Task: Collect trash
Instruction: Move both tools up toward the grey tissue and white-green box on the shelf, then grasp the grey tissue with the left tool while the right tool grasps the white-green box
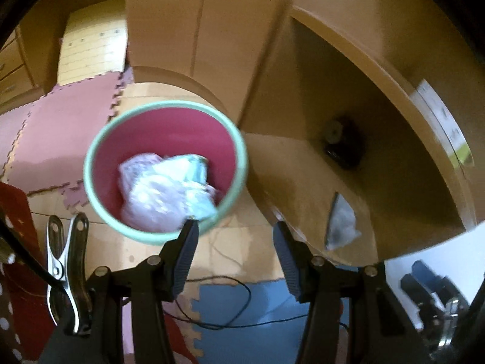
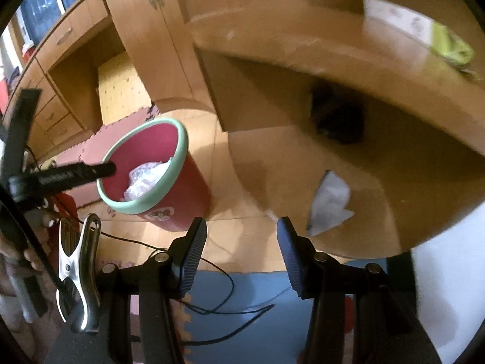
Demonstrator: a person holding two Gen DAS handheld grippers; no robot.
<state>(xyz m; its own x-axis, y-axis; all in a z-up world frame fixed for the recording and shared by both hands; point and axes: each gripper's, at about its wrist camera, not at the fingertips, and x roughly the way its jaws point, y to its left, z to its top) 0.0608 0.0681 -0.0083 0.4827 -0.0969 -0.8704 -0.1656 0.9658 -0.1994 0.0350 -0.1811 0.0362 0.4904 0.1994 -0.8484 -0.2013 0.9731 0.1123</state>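
Note:
A red trash bin with a mint-green rim [image 1: 91, 182] [image 2: 182, 139] stands on the floor and holds crumpled white plastic and paper trash [image 1: 163, 188] [image 2: 145, 179]. A white crumpled wrapper [image 1: 341, 223] [image 2: 329, 200] lies on the wooden floor under the desk. My left gripper [image 1: 235, 227] is open and empty, just above and to the right of the bin. My right gripper [image 2: 241, 224] is open and empty, between the bin and the wrapper. The left gripper's fingers [image 2: 75, 173] show over the bin in the right wrist view.
A wooden desk [image 2: 333, 48] overhangs the wrapper, with papers [image 2: 418, 27] on top and a dark object [image 2: 339, 118] in the shadow beneath. Foam puzzle mats [image 1: 60, 127] and loose black cables [image 2: 224, 297] lie on the floor. Cabinets with drawers [image 2: 60, 103] stand behind.

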